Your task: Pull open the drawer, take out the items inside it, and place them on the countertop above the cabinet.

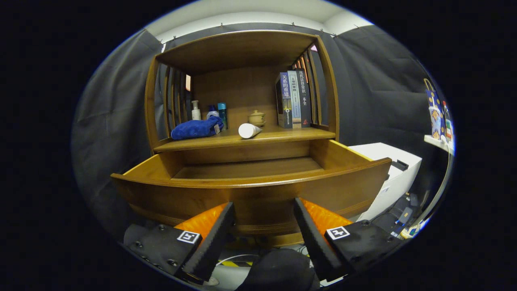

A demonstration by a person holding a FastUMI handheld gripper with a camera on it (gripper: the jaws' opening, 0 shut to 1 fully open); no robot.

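Wooden drawer [258, 190] is pulled open, its inside bare wood as far as visible. Tongs [264, 210] are released, fingers spread apart with nothing between them, just in front of the drawer front. On the countertop [282, 135] above: blue cloth [196, 128] at the left edge, white tube [249, 130] lying on its side at the front edge near the middle. Behind them, small bottles [209, 111] at back left, a ceramic pot [257, 118] at centre back, upright books [293, 99] at the right edge.
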